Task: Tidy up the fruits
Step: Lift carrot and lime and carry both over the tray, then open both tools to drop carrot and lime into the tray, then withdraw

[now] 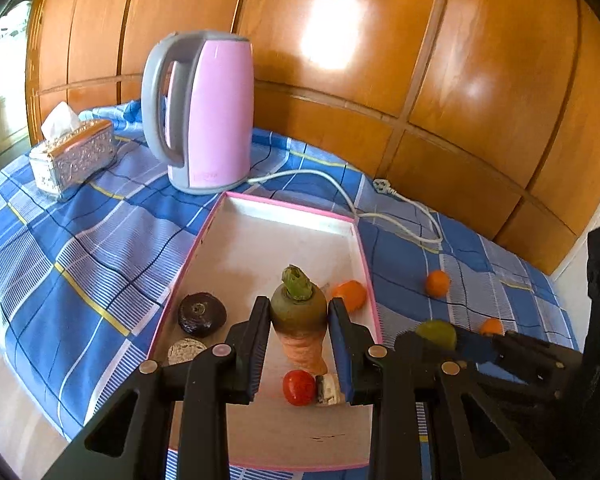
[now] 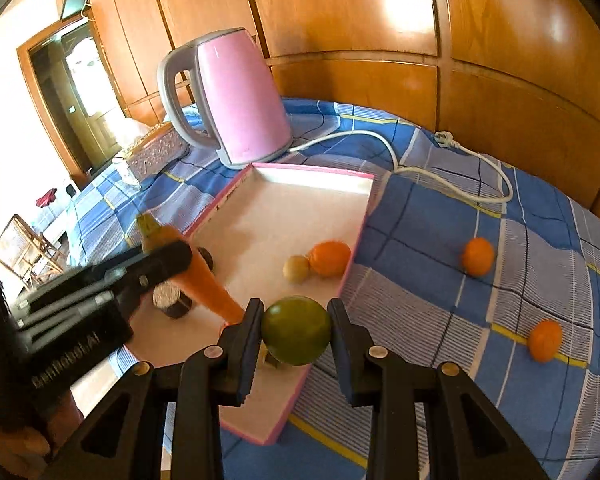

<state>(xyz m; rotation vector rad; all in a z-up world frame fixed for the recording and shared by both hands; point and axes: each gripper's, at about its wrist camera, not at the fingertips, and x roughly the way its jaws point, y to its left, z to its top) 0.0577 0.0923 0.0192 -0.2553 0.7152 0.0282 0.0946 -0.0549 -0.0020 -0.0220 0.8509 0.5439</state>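
Note:
My left gripper (image 1: 299,318) is shut on a carrot (image 1: 300,320) with a green stub, held over the pink-rimmed white tray (image 1: 236,248). My right gripper (image 2: 296,330) is shut on a green round fruit (image 2: 296,330) above the tray's right rim (image 2: 352,256). In the tray lie an orange (image 2: 330,258), a small beige ball-like fruit (image 2: 296,268), a dark round fruit (image 1: 202,314), a red tomato (image 1: 299,387) and a foil-topped piece (image 1: 186,350). Two oranges (image 2: 477,256) (image 2: 545,340) sit on the cloth to the right. The left gripper (image 2: 168,264) with the carrot also shows in the right wrist view.
A pink kettle (image 1: 208,112) stands behind the tray, its white cord (image 2: 440,172) and plug trailing across the blue checked cloth (image 1: 80,240). A silver tissue box (image 1: 74,158) sits at the back left. A wooden panelled wall (image 1: 380,60) borders the table.

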